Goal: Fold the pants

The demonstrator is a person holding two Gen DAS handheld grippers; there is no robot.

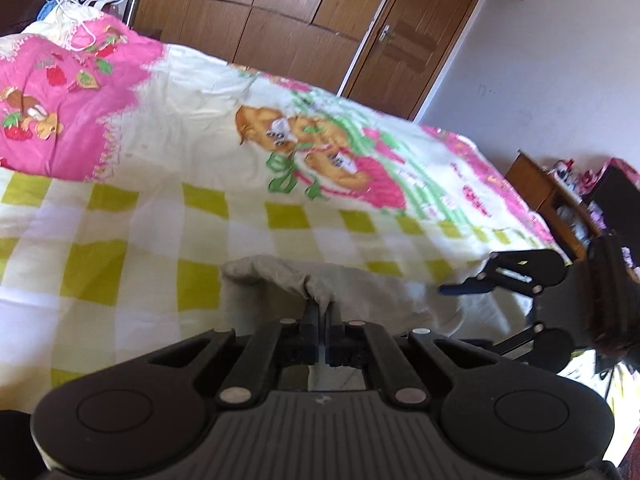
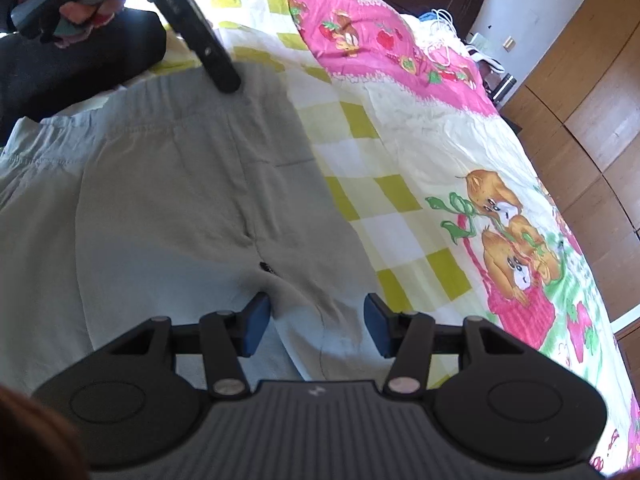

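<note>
The left hand-held gripper [image 1: 322, 314] is clamped on a raised fold of the grey pants [image 2: 192, 184], which lie spread on the bed [image 2: 420, 152] ahead of the right hand-held gripper [image 2: 318, 322], whose blue-padded fingers [image 2: 256, 324] stand apart over the crotch seam.

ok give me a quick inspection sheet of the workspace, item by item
surface: bed covered by a cartoon-print sheet with yellow-green checks and pink areas
job's things: grey pants spread on the bed, waistband at the far end
clutter: dark bundle beside the waistband
grippers: left gripper shut on a fold of the pants; right gripper open, hovering over the fabric near the crotch seam
cables: white cord near the head of the bed
surroundings: wooden wardrobe, white wall, small wooden stand
</note>
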